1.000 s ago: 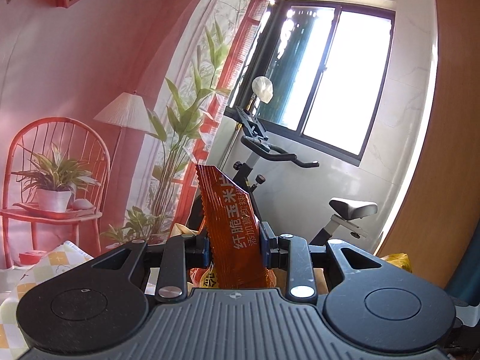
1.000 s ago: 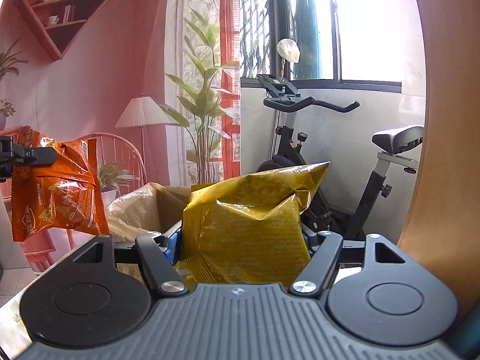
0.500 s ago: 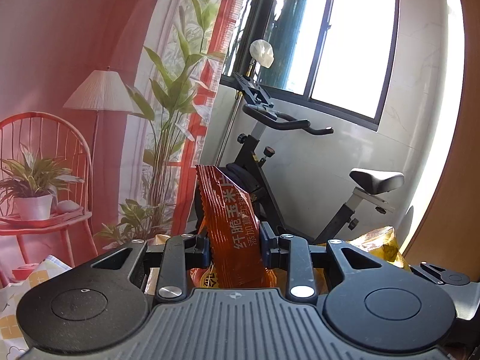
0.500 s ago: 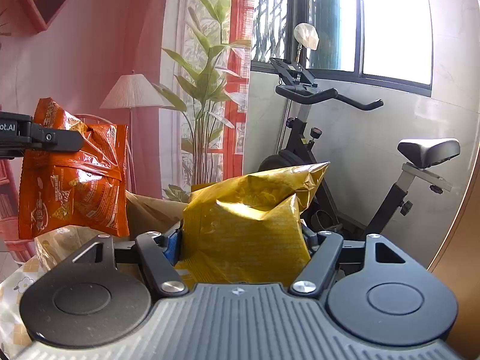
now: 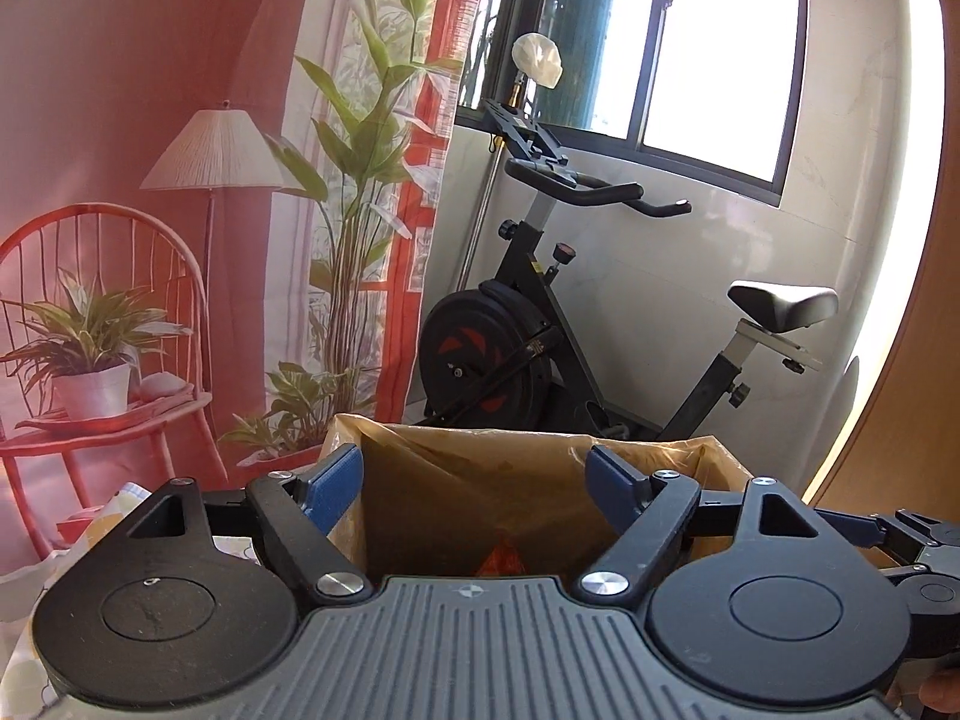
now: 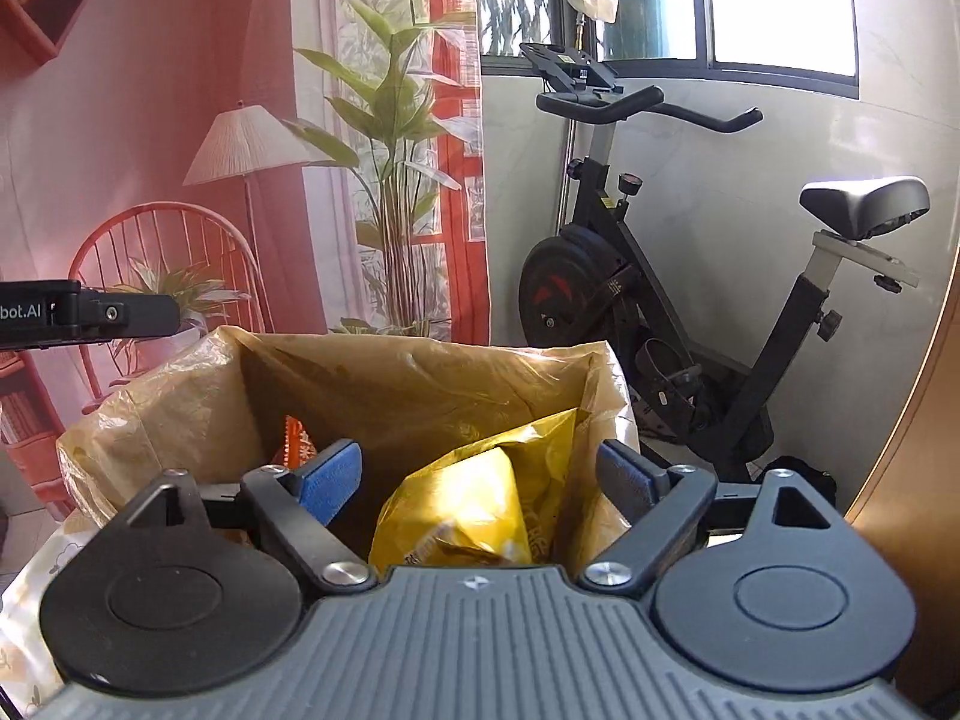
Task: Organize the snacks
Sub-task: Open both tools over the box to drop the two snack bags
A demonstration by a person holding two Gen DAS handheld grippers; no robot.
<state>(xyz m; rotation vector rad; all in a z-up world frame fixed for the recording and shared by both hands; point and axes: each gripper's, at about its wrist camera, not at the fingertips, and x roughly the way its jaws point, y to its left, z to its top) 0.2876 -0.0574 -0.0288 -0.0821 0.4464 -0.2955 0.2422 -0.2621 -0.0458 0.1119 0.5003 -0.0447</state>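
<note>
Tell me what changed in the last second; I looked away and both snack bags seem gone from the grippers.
Both were let go. The left gripper has just opened, dropping the orange bag into the lined box. The right gripper has also just opened, and the yellow bag lies inside below it. Both grippers came in over the box. The exercise bike stayed put.

An exercise bike (image 5: 540, 330) is standing under the window (image 5: 720, 60), right of a backdrop (image 5: 150, 90) showing a lamp, chair and plants.

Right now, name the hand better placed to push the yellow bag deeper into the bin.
Right. Its open gripper hangs over the yellow bag, which sticks up inside the bin. The left gripper, also open, faces the orange bag.
</note>
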